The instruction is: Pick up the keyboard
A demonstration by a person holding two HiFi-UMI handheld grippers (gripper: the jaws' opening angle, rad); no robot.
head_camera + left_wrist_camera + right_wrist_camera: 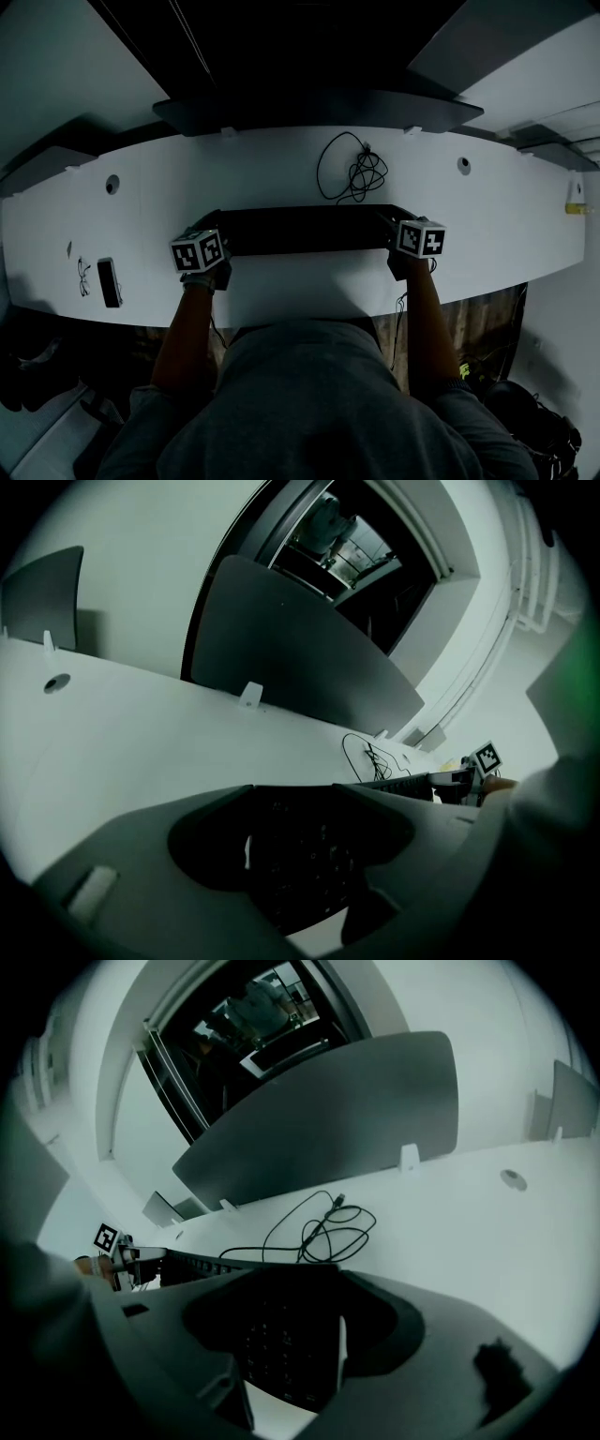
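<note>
A dim room with a long white desk (281, 178) curving across the head view. A low dark partition (319, 111) runs along its far edge. A black keyboard (305, 230) lies crosswise over the near middle of the desk, gripped at both ends. The left gripper (214, 234) is clamped on its left end and the right gripper (392, 231) on its right end. A loosely coiled black cable (356, 173) sits just behind the keyboard's far edge. A small dark device (110, 281) lies well to the left, near the front edge. Bare desk stretches on both sides, with a round cable hole (112, 184) far left and another (463, 165) far right.
</note>
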